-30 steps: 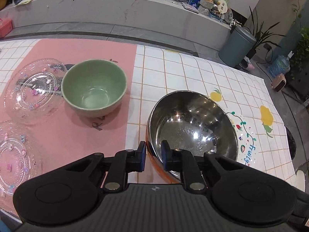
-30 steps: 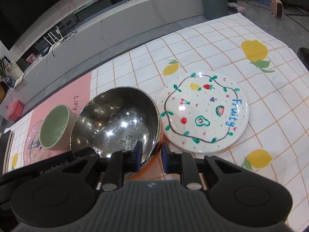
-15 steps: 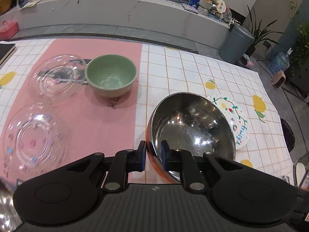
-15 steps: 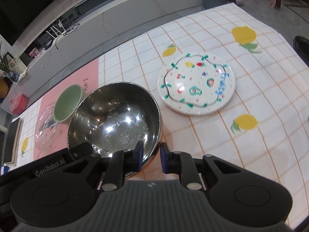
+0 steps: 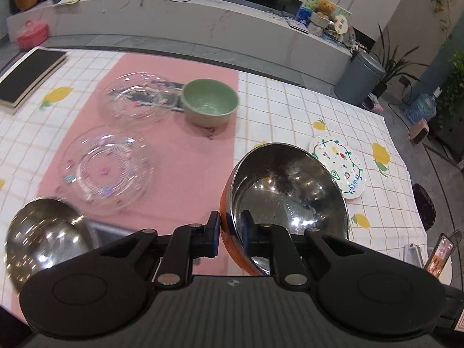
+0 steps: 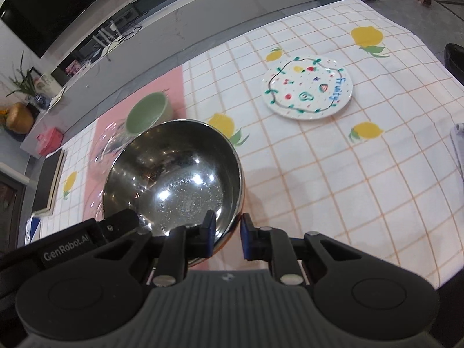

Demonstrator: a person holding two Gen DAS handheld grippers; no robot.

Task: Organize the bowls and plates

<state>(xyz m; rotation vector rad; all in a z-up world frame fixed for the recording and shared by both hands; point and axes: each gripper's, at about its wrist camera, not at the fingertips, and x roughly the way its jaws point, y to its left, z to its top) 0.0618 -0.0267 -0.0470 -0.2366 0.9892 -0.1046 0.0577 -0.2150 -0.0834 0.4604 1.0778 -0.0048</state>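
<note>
A steel bowl (image 5: 285, 194) with an orange outside hangs above the table, held by both grippers at once. My left gripper (image 5: 230, 229) is shut on its left rim, one pad inside and one outside. My right gripper (image 6: 227, 232) is shut on the right rim of the same steel bowl (image 6: 174, 179); the left gripper's body (image 6: 116, 229) shows beside it. A second steel bowl (image 5: 43, 240) lies blurred at the lower left. Two clear glass plates (image 5: 133, 98) (image 5: 107, 168) and a green bowl (image 5: 210, 104) sit on the pink mat. A white plate (image 6: 307, 87) lettered "Fruity" lies on the checked cloth.
A black book-like slab (image 5: 29, 75) lies at the table's far left corner. A phone (image 5: 440, 252) stands at the right edge. Beyond the table run a long grey bench (image 5: 203, 20) and a grey bin (image 5: 359, 78).
Both grippers have lifted the steel bowl and carried it left, away from the Fruity plate. The glass plates and green bowl shifted right in view, and a second steel bowl came into view lower left.
</note>
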